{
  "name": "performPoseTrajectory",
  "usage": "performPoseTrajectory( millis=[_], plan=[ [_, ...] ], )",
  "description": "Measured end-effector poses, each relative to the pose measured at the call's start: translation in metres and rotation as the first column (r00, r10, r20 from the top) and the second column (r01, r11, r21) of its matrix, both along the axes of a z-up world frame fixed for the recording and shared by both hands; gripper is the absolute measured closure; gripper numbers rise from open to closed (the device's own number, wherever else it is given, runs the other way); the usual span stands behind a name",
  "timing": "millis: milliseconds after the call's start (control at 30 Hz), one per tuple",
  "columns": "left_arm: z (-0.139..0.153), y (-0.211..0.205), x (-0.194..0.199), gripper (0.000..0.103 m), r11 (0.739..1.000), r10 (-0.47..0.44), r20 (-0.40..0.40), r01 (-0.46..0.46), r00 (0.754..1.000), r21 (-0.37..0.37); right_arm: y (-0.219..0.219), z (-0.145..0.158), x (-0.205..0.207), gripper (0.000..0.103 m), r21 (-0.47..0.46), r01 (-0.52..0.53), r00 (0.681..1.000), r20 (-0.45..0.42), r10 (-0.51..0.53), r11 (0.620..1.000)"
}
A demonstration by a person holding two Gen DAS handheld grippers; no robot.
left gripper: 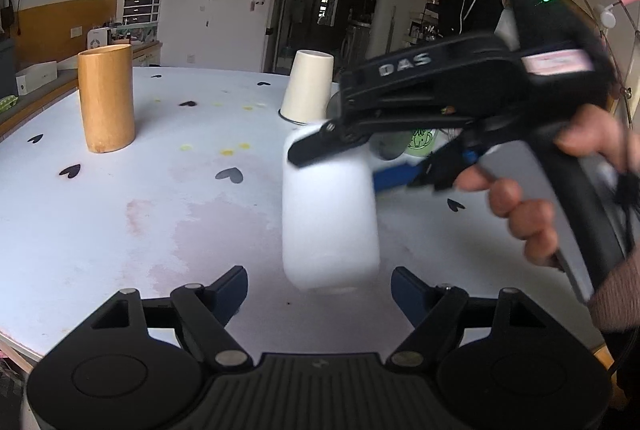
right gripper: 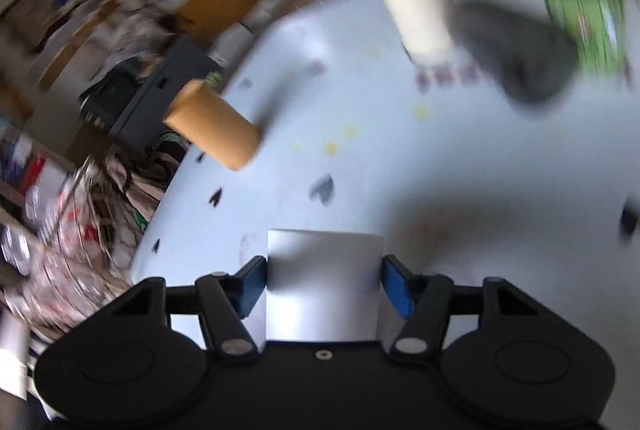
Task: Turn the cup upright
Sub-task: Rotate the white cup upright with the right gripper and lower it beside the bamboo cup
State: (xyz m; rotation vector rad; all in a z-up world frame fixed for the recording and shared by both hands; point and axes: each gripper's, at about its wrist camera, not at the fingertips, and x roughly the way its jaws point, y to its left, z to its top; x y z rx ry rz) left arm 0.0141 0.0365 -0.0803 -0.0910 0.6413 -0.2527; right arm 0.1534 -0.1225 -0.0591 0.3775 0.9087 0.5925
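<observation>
- White cup (left gripper: 330,210) pinched by right gripper (right gripper: 323,284) across its sides, w/ blue pads (right gripper: 396,288) pressed on both flanks; side grip likely chosen so wrist roll alone turns the cup.
- In left wrist view, cup is mid-air or just over the counter (left gripper: 120,230), long axis roughly vertical, blurred; can't tell which end is the mouth, nor whether it touches the surface.
- Right wrist view heavily tilted & smeared: counter edge runs diagonally, so the tool is prob. mid-rotation — judged as the flip step itself, partway.
- Right hand (left gripper: 532,198) wraps the tool's handle; gripper body comes in from the right, above the cup.
- Left gripper (left gripper: 318,290) spread wide, nothing between its fingers; sits low, just this side of the cup, mouth facing it — prob. parked as a standby or to steady the cup at set-down.
- Wooden cup (left gripper: 106,98) stands well apart at left; looks open end up, not certain.
- Cream cup (left gripper: 308,86) stands mouth-down at back, wider end on the counter; near a grey object (right gripper: 516,50) & a green-printed item (right gripper: 584,26), both too blurred to name.
- Next need, as a guess: finish the roll, lower base-first onto bare counter between heart marks, release only once flat — tilted release risks a topple.
</observation>
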Motion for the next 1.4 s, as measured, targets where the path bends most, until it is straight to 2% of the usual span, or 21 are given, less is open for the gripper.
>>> performPoseTrajectory(
  millis=[67, 133, 233, 300, 367, 467, 533, 600, 633, 733, 967, 1167, 1400],
  plan=[
    [-0.001, -0.001, 0.0, 0.024, 1.0, -0.005, -0.001, 0.005, 1.0, 0.002, 0.005, 0.012, -0.018, 0.039, -0.077, -0.03, 0.99, 0.135, 0.04, 0.997],
    [-0.002, -0.002, -0.001, 0.024, 1.0, -0.009, -0.003, 0.009, 1.0, 0.002, 0.01, 0.019, -0.039, 0.039, -0.17, -0.052, 0.962, 0.255, 0.095, 0.984],
    [-0.003, -0.001, 0.0, 0.024, 1.0, -0.025, -0.009, 0.025, 1.0, 0.005, 0.013, 0.021, -0.062, 0.039, -0.254, -0.08, 0.919, 0.356, 0.17, 0.964],
    [-0.005, 0.001, 0.001, 0.024, 0.999, -0.041, -0.015, 0.041, 0.999, 0.016, 0.014, 0.022, -0.073, 0.039, -0.289, -0.086, 0.898, 0.393, 0.2, 0.954],
    [-0.006, 0.004, -0.001, 0.023, 0.998, -0.052, -0.016, 0.052, 0.999, 0.029, 0.015, 0.021, -0.079, 0.039, -0.309, -0.102, 0.891, 0.395, 0.225, 0.945],
    [-0.008, 0.008, -0.002, 0.023, 0.998, -0.046, -0.01, 0.046, 0.999, 0.049, 0.017, 0.014, -0.081, 0.032, -0.332, -0.129, 0.899, 0.359, 0.251, 0.935],
    [-0.009, 0.012, -0.003, 0.023, 0.998, -0.042, -0.014, 0.042, 0.999, 0.048, 0.02, 0.007, -0.08, 0.032, -0.362, -0.14, 0.904, 0.333, 0.268, 0.922],
    [-0.01, 0.014, -0.003, 0.023, 0.998, -0.043, -0.017, 0.044, 0.999, 0.047, 0.023, 0.0, -0.078, 0.041, -0.384, -0.166, 0.912, 0.29, 0.29, 0.908],
    [-0.011, 0.015, -0.003, 0.023, 0.998, -0.043, -0.018, 0.044, 0.999, 0.047, 0.024, -0.003, -0.075, 0.041, -0.385, -0.178, 0.911, 0.283, 0.299, 0.906],
    [-0.014, 0.019, -0.003, 0.023, 0.999, -0.029, -0.023, 0.03, 0.999, 0.04, 0.034, -0.001, -0.067, 0.041, -0.384, -0.182, 0.904, 0.298, 0.308, 0.905],
    [-0.012, 0.044, -0.002, 0.023, 0.999, 0.044, -0.003, -0.044, 0.999, 0.032, 0.086, 0.001, -0.004, 0.041, -0.37, -0.138, 0.885, 0.37, 0.282, 0.919],
    [-0.008, 0.07, 0.0, 0.023, 0.992, 0.123, 0.012, -0.124, 0.992, 0.04, 0.139, -0.008, 0.056, 0.041, -0.383, -0.087, 0.886, 0.392, 0.247, 0.92],
    [-0.002, 0.086, 0.004, 0.023, 0.983, 0.179, 0.027, -0.18, 0.983, 0.043, 0.166, -0.01, 0.095, 0.041, -0.342, -0.059, 0.893, 0.402, 0.203, 0.938]
  ],
)
